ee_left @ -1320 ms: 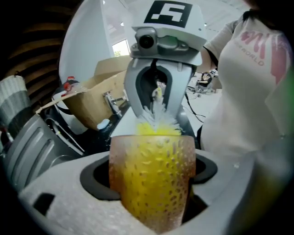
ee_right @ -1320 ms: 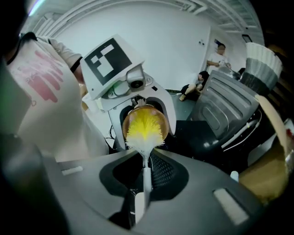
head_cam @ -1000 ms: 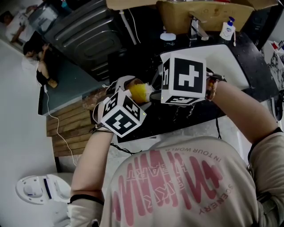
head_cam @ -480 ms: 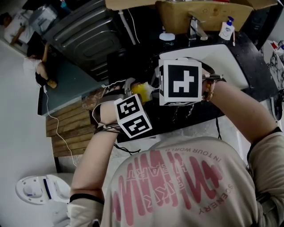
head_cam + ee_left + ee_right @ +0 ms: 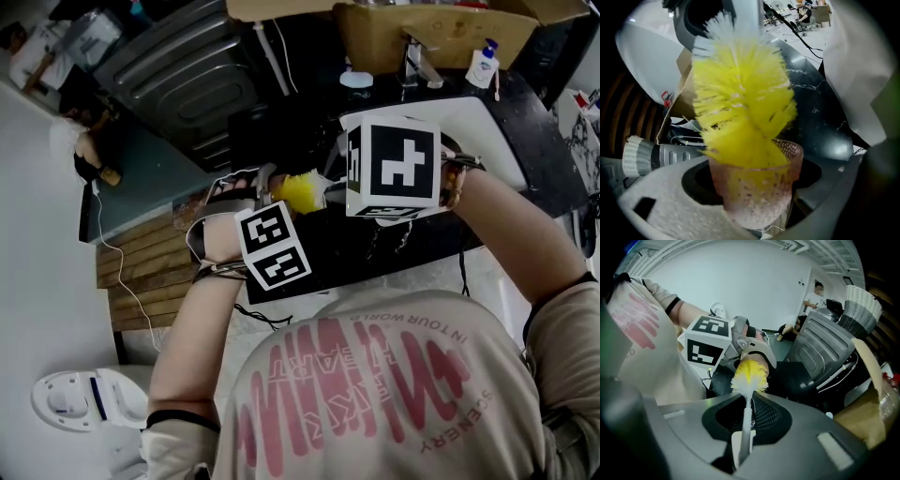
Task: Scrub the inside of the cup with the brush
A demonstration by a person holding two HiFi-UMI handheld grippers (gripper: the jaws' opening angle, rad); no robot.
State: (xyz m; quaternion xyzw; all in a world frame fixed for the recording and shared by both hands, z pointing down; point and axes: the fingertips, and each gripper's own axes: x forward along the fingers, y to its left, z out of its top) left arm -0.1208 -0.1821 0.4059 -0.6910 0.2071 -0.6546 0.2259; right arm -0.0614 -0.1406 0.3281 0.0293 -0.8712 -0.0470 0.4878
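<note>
Left hand-held gripper (image 5: pixel 757 208): it pinches the cup (image 5: pixel 761 180) by the lower wall, with one jaw on each side.
Right hand-held gripper (image 5: pixel 748 425): its jaws are pressed onto the white handle of the brush (image 5: pixel 740 93), and the head points away from me toward the cup.
Cup: pink, half-clear glass with small bumps. It is carried in the air in front of my chest and stands on nothing I can see. In the left gripper view it is upright, with the mouth toward the brush.
Brush: yellow bristles with white ones at the far tip. Only the lower end of the head is inside the mouth of the cup, and the bigger part is above the rim.
Contact: the bristles touch the inner wall near the rim. Yellow shows through the upper glass, but I cannot tell if it reaches the bottom.
Done so far: I judge that both things are grasped and joined, and the scrubbing is under way.
Left to do: I think the head must go deeper and work the lower wall and bottom. I cannot read from here how clean the glass is.
Around: in the head view both tools are close together over the edge of the dark surface (image 5: pixel 375 255). The white sink (image 5: pixel 487 131) is just beside the right one, with the tap (image 5: pixel 419 58) and a soap bottle (image 5: pixel 483 61) behind it.
</note>
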